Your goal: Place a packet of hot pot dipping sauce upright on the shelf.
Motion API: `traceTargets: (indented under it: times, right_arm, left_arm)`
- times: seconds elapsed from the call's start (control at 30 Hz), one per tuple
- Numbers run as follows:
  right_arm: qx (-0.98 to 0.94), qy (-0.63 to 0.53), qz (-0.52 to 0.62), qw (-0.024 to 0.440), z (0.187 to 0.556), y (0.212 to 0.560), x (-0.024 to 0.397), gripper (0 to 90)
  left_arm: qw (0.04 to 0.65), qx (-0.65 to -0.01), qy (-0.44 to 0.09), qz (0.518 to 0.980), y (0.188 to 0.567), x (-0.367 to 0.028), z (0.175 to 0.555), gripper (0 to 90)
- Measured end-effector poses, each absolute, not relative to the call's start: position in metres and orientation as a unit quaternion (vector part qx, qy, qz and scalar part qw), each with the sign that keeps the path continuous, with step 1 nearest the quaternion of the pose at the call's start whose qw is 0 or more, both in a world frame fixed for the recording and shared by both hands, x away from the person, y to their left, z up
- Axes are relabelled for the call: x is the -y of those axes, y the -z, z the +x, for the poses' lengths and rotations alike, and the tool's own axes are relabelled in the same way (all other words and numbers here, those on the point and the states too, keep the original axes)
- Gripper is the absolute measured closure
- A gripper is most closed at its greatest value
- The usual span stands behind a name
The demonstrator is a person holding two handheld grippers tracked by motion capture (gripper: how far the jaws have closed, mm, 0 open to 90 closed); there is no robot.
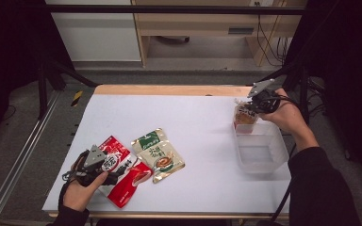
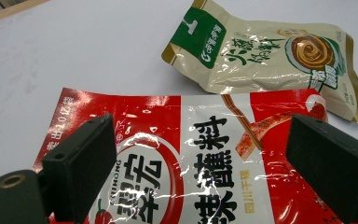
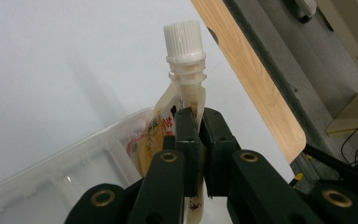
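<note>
A red packet (image 2: 205, 172) with a white band and black lettering is seen, plus a beige packet (image 2: 270, 60) topped in green. A white cap (image 3: 183, 39) is carried by the yellowish pouch (image 3: 161, 135), and the tub (image 1: 259, 153) is clear plastic.

In the centre of the frame, a spouted pouch (image 3: 179, 105) is pinched between the black jaws of the right gripper (image 3: 196, 140), just below its white screw cap (image 3: 183, 41). The pouch is held upright over the rim of a clear plastic container (image 3: 74, 154) seen at lower left. The white surface (image 3: 65, 60) is seen behind, with its wooden edge (image 3: 256, 88) at right.
</note>
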State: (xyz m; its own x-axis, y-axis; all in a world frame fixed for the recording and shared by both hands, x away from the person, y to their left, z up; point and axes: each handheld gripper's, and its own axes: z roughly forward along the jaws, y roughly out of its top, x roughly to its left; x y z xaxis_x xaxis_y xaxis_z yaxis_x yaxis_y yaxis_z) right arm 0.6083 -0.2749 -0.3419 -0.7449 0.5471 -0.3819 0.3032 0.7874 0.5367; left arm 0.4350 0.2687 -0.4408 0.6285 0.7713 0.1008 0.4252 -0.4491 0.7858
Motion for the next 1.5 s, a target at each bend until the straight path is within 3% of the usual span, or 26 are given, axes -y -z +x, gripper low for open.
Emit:
traceTargets:
  times: [0.13, 0.33, 0.7, 1.03, 1.5]
  right_arm:
    - [-0.902, -0.227, 0.252, 0.268, 0.610, 0.342, 0.278, 80.9]
    - [-0.894, -0.222, 0.283, 0.267, 0.609, 0.343, 0.279, 58.9]
    - [-0.879, -0.226, 0.306, 0.287, 0.595, 0.342, 0.277, 28.5]
    - [-0.849, -0.269, 0.324, 0.320, 0.559, 0.319, 0.269, 14.9]
    - [-0.828, -0.336, 0.301, 0.333, 0.488, 0.309, 0.221, 16.7]
  left_arm:
    - [0.377, -0.364, -0.228, 0.821, 0.441, -0.268, 0.435, 8.7]
    - [0.377, -0.364, -0.229, 0.820, 0.441, -0.268, 0.435, 8.8]
    - [0.374, -0.364, -0.230, 0.822, 0.442, -0.268, 0.436, 8.8]
    - [0.372, -0.369, -0.228, 0.821, 0.444, -0.269, 0.440, 8.8]
    - [0.379, -0.359, -0.233, 0.820, 0.442, -0.268, 0.438, 7.0]
